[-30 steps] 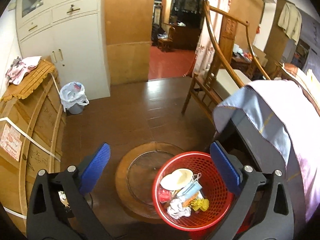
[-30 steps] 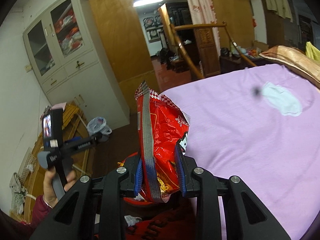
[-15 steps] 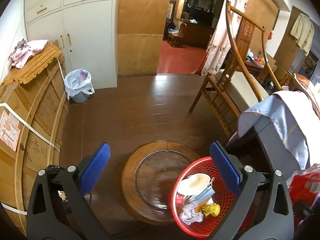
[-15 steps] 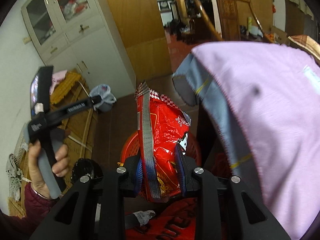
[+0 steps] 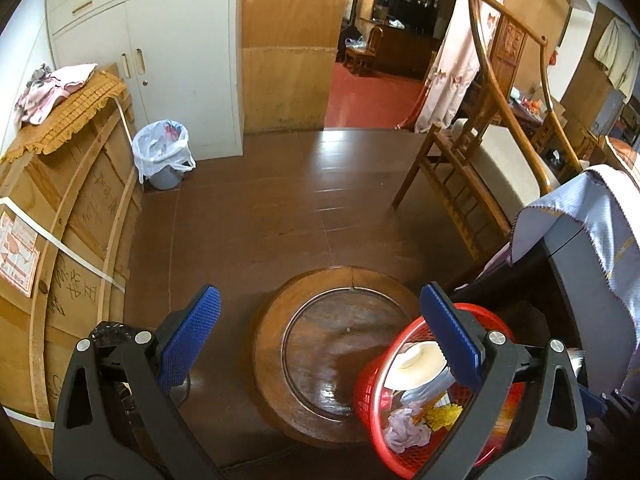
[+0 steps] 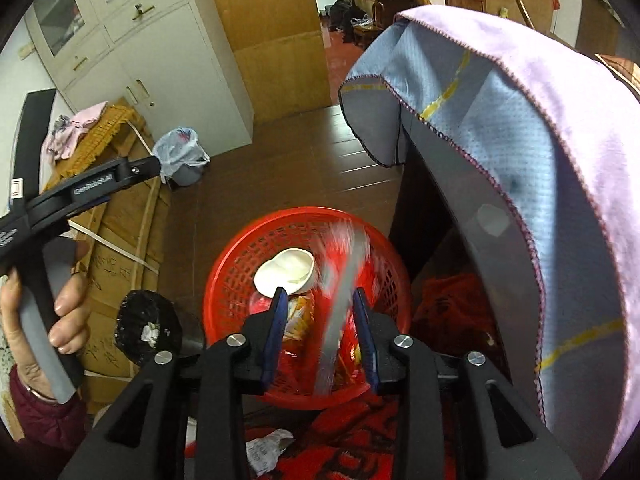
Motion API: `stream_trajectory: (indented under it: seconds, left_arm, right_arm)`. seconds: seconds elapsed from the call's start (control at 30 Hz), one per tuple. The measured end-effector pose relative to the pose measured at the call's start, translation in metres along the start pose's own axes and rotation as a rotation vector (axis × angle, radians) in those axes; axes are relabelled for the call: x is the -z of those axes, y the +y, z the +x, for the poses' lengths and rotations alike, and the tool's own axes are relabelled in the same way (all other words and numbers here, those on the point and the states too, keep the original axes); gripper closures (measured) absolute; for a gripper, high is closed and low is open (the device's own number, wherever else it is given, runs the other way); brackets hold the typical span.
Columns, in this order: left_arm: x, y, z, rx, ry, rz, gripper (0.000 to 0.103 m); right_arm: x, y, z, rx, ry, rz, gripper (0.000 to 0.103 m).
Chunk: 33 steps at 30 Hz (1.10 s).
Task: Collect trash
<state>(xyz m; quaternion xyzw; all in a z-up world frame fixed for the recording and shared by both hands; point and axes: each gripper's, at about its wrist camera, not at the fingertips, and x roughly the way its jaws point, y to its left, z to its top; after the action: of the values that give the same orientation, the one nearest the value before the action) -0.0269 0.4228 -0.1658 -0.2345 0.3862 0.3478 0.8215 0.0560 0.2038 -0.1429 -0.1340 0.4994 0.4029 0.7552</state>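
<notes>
The right claw (image 6: 320,322), which had pinched the red snack bag (image 6: 340,300) half a second before, stood spread and the blurred bag was dropping into the red basket (image 6: 240,264), while the left claw (image 5: 320,344) hung spread and empty.

Basket (image 5: 362,392) on floor, beside round board (image 5: 320,344).

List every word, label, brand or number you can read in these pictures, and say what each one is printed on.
"GenRobot.AI", as best it reads: white lettering on the black left gripper.
Hand-brushed black characters on the brown wooden crate: too distorted to read.
Red-and-white label on that crate: too small to read.
Blurred red snack bag between the right gripper fingers, above the red plastic basket: print unreadable.
</notes>
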Motion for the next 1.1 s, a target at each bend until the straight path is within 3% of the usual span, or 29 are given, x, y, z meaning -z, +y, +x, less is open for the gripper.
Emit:
stream_trajectory:
  seconds: [0.37,0.57,0.7,0.93,1.1]
  left_arm:
    - [0.001,-0.019,-0.012,0.021,0.004,0.072,0.007]
    - [0.003,-0.047,-0.044,0.082,-0.006,0.219,0.007]
    - [0.016,-0.059,-0.071,0.061,-0.038,0.35,0.007]
    - [0.049,-0.053,-0.107,0.026,-0.089,0.471,0.007]
    - [0.058,-0.05,-0.123,0.099,-0.095,0.466,0.007]
  right_arm:
    - [0.003,-0.012,-0.03,0.017,-0.077,0.003,0.064]
    - [0.014,-0.018,-0.072,0.035,-0.154,0.014,0.059]
    - [0.019,-0.021,-0.1,0.041,-0.204,0.03,0.057]
    - [0.032,-0.018,-0.151,0.053,-0.301,0.067,0.046]
    - [0.046,-0.015,-0.159,0.081,-0.326,0.125,0.031]
